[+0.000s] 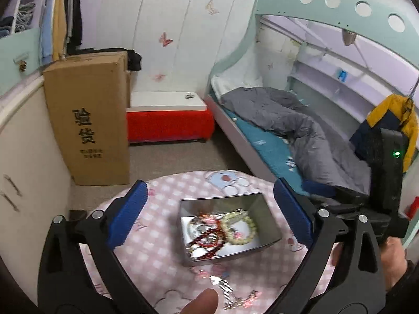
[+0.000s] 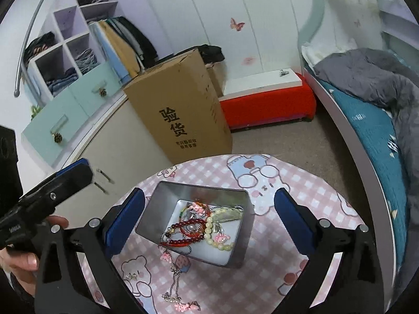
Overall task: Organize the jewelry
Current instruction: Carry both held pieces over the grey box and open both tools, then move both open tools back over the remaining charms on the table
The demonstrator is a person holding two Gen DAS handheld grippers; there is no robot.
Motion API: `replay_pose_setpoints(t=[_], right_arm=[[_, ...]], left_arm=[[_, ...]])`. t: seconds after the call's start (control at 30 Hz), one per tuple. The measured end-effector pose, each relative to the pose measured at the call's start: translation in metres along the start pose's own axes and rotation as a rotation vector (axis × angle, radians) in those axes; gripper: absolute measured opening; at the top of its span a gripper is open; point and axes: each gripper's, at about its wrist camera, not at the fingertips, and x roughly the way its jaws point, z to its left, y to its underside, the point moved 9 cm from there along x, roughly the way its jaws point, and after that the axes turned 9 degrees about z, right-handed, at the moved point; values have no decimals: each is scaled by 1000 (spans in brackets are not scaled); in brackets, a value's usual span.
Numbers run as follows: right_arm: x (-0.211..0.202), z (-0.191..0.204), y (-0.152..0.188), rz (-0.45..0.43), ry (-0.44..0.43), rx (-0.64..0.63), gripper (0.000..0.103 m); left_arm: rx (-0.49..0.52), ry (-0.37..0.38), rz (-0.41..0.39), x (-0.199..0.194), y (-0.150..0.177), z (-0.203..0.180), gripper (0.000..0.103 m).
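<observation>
My left gripper stands wide open, holding nothing; the metal tin of bracelets sits between its jaws. My right gripper is equally wide and empty, the tin between its jaws, a chain trailing nearer me.

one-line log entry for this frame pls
left gripper: open, empty | right gripper: open, empty | tin: beaded bracelets inside | chain: hanging over tin edge onto table
</observation>
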Motion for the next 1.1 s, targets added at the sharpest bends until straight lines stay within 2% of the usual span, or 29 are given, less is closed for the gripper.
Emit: replay_pose_setpoints(t=[0.27, 0.67, 0.83, 1.1], right_arm=[[-22, -3, 2, -54, 2, 38, 95], [-55, 10, 20, -101, 8, -6, 95], [-64, 18, 38, -102, 9, -48, 95], [-58, 20, 84, -37, 29, -92, 95]], left_arm=[[-35, -48, -67, -39, 10, 20, 95], [-28, -135, -132, -90, 47, 31, 95], [-5, -151, -130, -96, 68, 34, 95], [-8, -155, -64, -86, 115, 46, 95]])
